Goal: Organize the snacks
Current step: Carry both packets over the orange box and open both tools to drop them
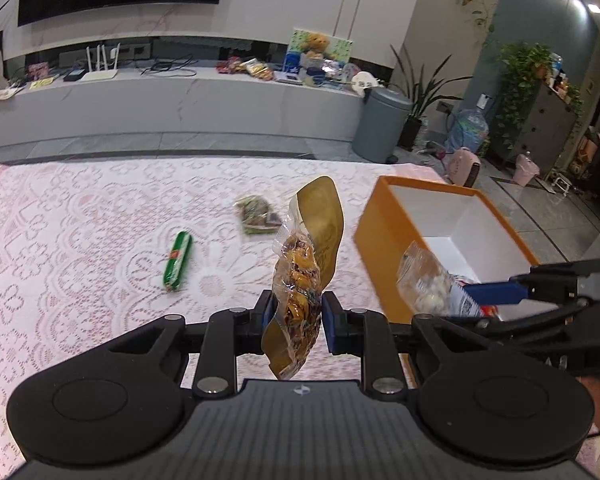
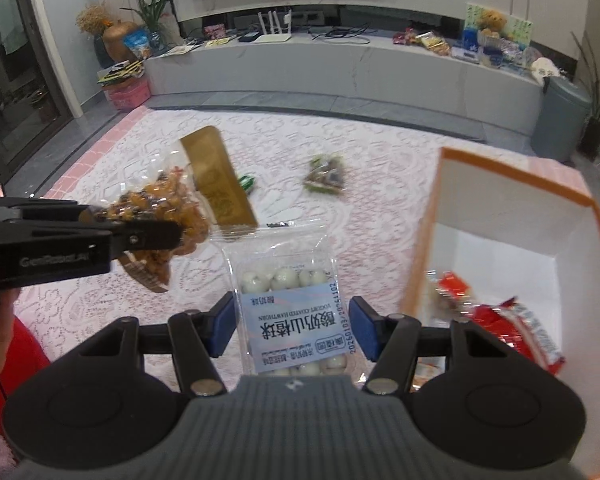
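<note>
My left gripper is shut on a gold-and-clear bag of brown snacks, held upright above the table; the bag also shows in the right wrist view. My right gripper holds a clear bag of white yogurt-coated balls, its pads pressing the bag's sides, just left of the orange box. From the left wrist view the right gripper holds that bag over the box's near wall. Red snack packets lie inside the box.
A green sausage stick and a small green-brown packet lie on the pink lace tablecloth. A grey bin, plants and a long TV bench stand beyond the table.
</note>
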`<action>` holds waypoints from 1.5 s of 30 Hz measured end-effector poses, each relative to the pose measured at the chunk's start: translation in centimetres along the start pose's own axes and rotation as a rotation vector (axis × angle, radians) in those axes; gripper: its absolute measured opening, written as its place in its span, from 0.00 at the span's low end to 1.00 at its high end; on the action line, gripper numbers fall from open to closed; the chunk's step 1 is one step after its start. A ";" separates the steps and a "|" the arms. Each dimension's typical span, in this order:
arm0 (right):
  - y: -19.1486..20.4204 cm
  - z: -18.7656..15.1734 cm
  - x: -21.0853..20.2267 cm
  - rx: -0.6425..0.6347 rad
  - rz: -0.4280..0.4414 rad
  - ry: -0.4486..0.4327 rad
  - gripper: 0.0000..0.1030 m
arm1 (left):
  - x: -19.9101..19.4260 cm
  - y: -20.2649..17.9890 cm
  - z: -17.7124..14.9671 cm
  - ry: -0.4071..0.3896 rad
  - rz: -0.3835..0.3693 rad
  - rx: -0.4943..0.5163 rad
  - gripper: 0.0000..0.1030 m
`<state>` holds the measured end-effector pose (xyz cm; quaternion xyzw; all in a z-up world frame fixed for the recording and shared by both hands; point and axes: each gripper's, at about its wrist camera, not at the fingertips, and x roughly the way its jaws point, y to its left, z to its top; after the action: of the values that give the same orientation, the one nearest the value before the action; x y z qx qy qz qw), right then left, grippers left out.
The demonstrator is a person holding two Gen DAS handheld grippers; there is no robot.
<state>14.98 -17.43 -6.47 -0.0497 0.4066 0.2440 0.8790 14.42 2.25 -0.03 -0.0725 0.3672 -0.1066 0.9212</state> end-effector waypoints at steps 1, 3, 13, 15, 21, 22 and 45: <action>-0.5 0.0 -0.3 0.004 -0.008 -0.003 0.57 | 0.0 -0.3 0.1 -0.003 -0.007 0.004 0.26; -1.5 0.1 -0.8 0.010 -0.027 -0.008 0.57 | 0.0 -0.8 0.2 -0.005 -0.017 0.011 0.26; -5.3 -0.7 -2.2 0.024 -0.099 0.029 0.57 | 1.0 -4.9 1.3 -0.009 -0.088 0.091 0.26; -6.0 -0.8 -2.2 0.030 -0.096 0.046 0.57 | 1.5 -5.9 1.7 -0.002 -0.112 0.108 0.26; -8.0 -0.6 -2.5 0.002 -0.134 0.086 0.57 | 3.4 -9.2 3.0 0.012 -0.169 0.166 0.26; -8.4 -0.5 -2.4 -0.004 -0.143 0.092 0.57 | 3.8 -9.8 3.2 0.014 -0.175 0.177 0.26; -15.1 0.3 3.1 -0.183 -0.206 0.210 0.57 | 15.6 -15.0 5.5 0.170 -0.207 0.305 0.26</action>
<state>24.00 -29.34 -10.27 -0.1961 0.4651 0.1820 0.8438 27.14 -15.84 -3.24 0.0395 0.4139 -0.2608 0.8712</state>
